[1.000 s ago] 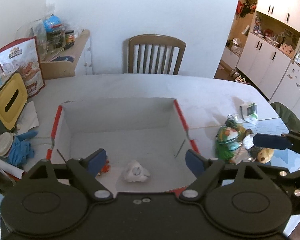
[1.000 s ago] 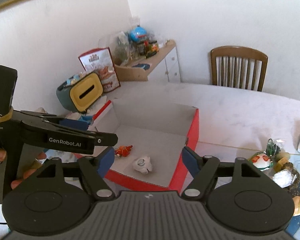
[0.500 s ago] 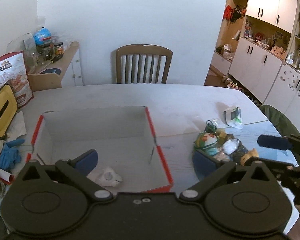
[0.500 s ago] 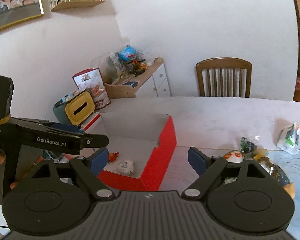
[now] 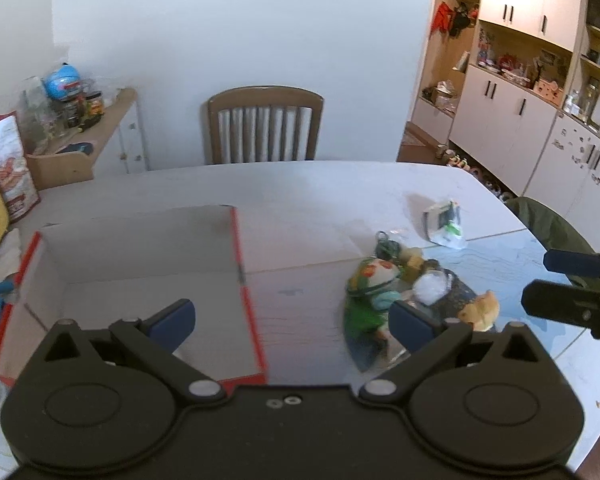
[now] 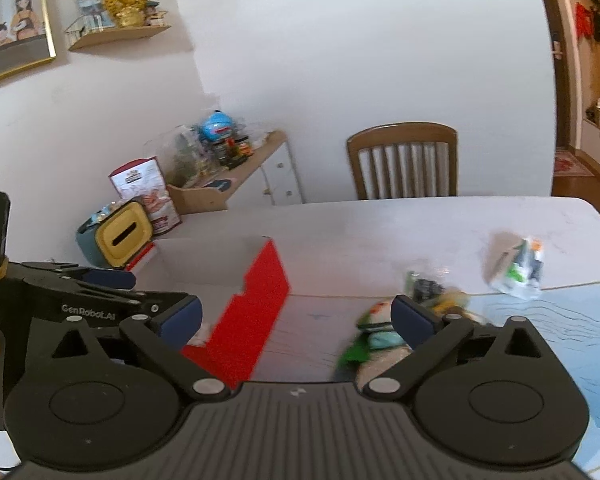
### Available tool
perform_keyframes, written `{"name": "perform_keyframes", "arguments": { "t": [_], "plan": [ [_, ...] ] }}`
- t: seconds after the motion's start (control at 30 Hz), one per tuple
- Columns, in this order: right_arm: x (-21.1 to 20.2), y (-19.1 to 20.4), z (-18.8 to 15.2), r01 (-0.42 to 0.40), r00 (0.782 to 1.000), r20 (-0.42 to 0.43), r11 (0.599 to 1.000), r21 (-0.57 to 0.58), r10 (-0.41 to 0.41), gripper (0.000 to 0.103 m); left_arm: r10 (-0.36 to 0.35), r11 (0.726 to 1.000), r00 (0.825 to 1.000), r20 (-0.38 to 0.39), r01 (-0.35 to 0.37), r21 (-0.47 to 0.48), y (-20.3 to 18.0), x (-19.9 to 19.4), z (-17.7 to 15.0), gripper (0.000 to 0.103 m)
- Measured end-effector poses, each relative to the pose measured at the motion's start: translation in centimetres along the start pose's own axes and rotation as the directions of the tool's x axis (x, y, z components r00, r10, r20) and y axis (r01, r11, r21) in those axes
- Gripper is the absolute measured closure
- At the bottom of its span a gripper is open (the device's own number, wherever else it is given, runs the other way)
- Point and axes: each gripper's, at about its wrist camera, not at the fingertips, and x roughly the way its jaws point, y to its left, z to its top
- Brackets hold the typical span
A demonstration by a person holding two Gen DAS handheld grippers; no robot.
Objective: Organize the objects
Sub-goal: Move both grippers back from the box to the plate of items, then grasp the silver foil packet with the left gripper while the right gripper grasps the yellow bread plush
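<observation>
Heap of small toys [image 5: 396, 292] on the white table [image 5: 300, 192], right of the red-edged cardboard box [image 5: 244, 276], just beyond the left gripper [image 5: 290, 320]. Blue pads spread wide, nothing between them. Right gripper [image 6: 296, 320] likewise gaping, having just been opening, empty, with the heap past its right pad. Soft green cloth, rounded plastic, crinkled clear wrap. Box walls flat, matte grey inside.

Red-edged open box [image 5: 244, 276] on table's left; toy pile [image 5: 396, 292] lies right, apart from it.
</observation>
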Motion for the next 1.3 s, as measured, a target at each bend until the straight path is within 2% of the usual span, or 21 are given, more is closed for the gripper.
{"name": "perform_keyframes", "arguments": {
  "t": [0.17,0.37,0.57,0.77,1.03,1.3],
  "plan": [
    [-0.5,-3.2,-0.6,0.042,0.999,-0.015,0.999,0.006,-0.042,0.002,-0.02,0.999,1.0,-0.011,0.021,0.027,-2.9,1.8,-0.4,0.0],
    [-0.3,-7.2,-1.5,0.089,0.995,-0.048,0.996,0.022,-0.088,0.002,-0.021,0.999,0.998,-0.059,0.024,0.047,-6.2,5.0,-1.0,0.0],
    [0.7,-10.9,-2.9,0.134,0.987,-0.092,0.991,0.016,-0.132,0.002,-0.011,0.999,0.994,-0.107,0.015,0.037,-8.7,8.8,-1.5,0.0],
    [2.6,-14.2,-4.6,0.18,0.973,-0.15,0.983,0.016,-0.176,0.002,-0.005,1.0,0.986,-0.166,0.003,-0.015,-9.8,11.9,-1.9,0.0],
    [5.1,-16.3,-5.4,0.178,0.963,-0.203,0.984,-0.012,-0.176,0.002,-0.026,0.995,0.962,-0.271,-0.001,-0.099,-10.1,15.7,-2.3,0.0],
    [8.1,-16.7,-6.3,0.153,0.953,-0.251,0.984,-0.088,-0.171,0.002,-0.034,0.99,0.942,-0.334,-0.015,-0.143,-10.3,18.2,-2.6,0.001]
  ]
}}
